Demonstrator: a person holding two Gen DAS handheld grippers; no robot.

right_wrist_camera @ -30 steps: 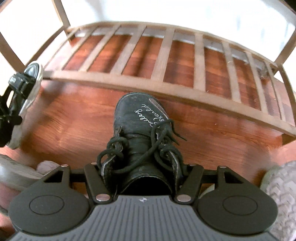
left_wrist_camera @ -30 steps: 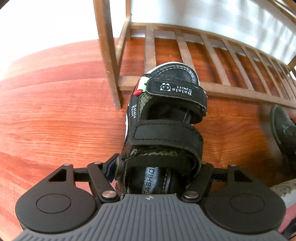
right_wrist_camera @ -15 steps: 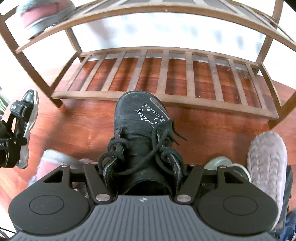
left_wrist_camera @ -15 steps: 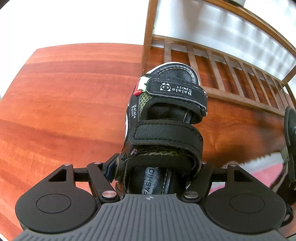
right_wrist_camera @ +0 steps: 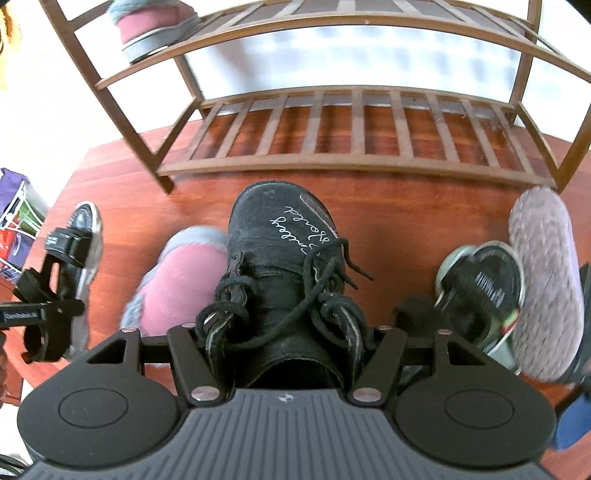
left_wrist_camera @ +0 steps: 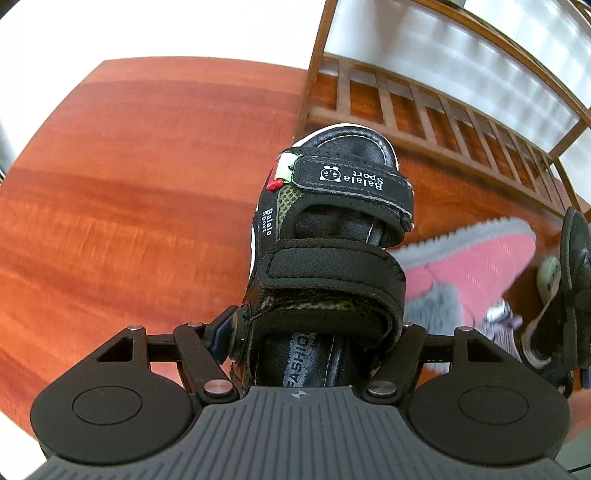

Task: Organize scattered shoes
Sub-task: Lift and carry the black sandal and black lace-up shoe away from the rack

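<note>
My left gripper (left_wrist_camera: 317,332) is shut on a black strap sandal (left_wrist_camera: 332,229) marked "Balala Sport", held above the red wood floor; it also shows at the left of the right wrist view (right_wrist_camera: 62,280). My right gripper (right_wrist_camera: 284,332) is shut on a black lace-up boot (right_wrist_camera: 280,258) with white script on the toe, held in front of the wooden shoe rack (right_wrist_camera: 354,162). The boot shows at the right edge of the left wrist view (left_wrist_camera: 576,288).
A pink and grey slipper (right_wrist_camera: 173,280) lies on the floor beneath the boot, and also shows in the left wrist view (left_wrist_camera: 469,266). Its mate (right_wrist_camera: 151,26) sits on the rack's upper shelf. A second black sandal (right_wrist_camera: 484,291) and a grey slipper sole (right_wrist_camera: 543,273) lie at the right.
Both grippers have risen and pulled back from the rack with their shoes still held. More of the rack and the floor shoes have come into view.
</note>
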